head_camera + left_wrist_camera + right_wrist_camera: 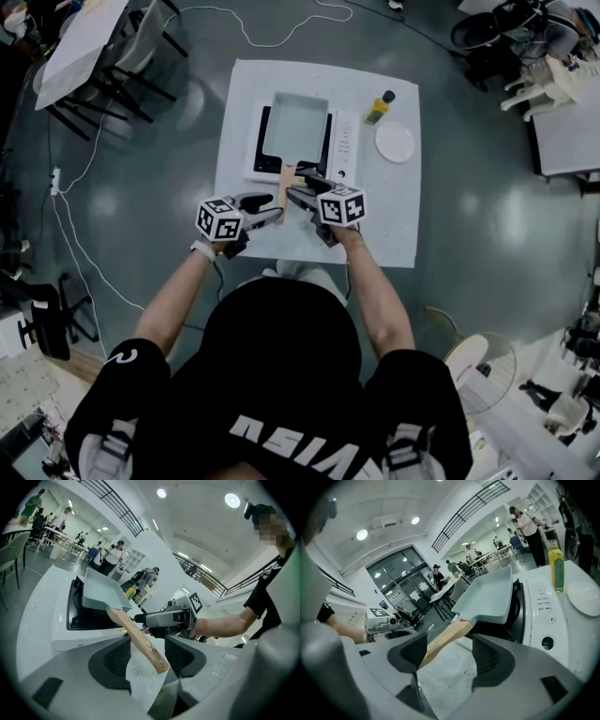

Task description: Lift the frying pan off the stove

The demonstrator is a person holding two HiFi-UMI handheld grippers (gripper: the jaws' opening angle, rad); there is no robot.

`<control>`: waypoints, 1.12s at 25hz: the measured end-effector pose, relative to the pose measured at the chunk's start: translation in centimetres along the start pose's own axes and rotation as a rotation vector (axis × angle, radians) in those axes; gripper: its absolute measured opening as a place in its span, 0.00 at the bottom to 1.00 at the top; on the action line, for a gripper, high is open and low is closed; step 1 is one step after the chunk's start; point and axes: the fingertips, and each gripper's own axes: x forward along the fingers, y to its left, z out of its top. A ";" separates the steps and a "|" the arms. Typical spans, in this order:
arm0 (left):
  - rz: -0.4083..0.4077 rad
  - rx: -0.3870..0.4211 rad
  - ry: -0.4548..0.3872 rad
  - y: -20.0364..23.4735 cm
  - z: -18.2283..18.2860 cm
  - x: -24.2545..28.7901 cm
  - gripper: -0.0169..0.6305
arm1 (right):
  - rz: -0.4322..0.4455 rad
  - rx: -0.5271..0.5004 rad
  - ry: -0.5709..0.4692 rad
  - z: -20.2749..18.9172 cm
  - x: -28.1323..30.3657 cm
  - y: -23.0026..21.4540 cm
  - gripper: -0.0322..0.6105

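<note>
Left gripper view: my left claw released round handle tip, frame centre; right claw released too. Gripped this far out, pan may tip.

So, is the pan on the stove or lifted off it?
On it: the pan rests on the stove's black top, with its handle reaching over the front edge.

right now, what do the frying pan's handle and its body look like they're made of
Handle: looks like bare or lightly sealed wood, tan with darker grain streaks and a rounded end.
Pan body: smooth, matte, pale blue-grey, even in colour with no glare. It is likely coated metal, though the coating hides what lies beneath.
</note>
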 end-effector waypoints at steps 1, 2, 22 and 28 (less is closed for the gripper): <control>-0.005 -0.010 0.009 0.2 -0.2 0.4 0.36 | 0.019 0.015 0.011 -0.2 0.3 -0.1 0.49; -0.010 -0.019 0.017 0.3 -0.5 0.6 0.36 | 0.039 0.031 0.022 -0.3 0.6 -0.1 0.50; -0.134 -0.129 0.051 0.4 -1.5 4.1 0.39 | 0.311 0.210 0.137 -0.7 5.7 0.6 0.52; -0.140 -0.148 0.056 0.4 -1.5 4.7 0.37 | 0.381 0.291 0.166 -0.9 7.0 1.0 0.52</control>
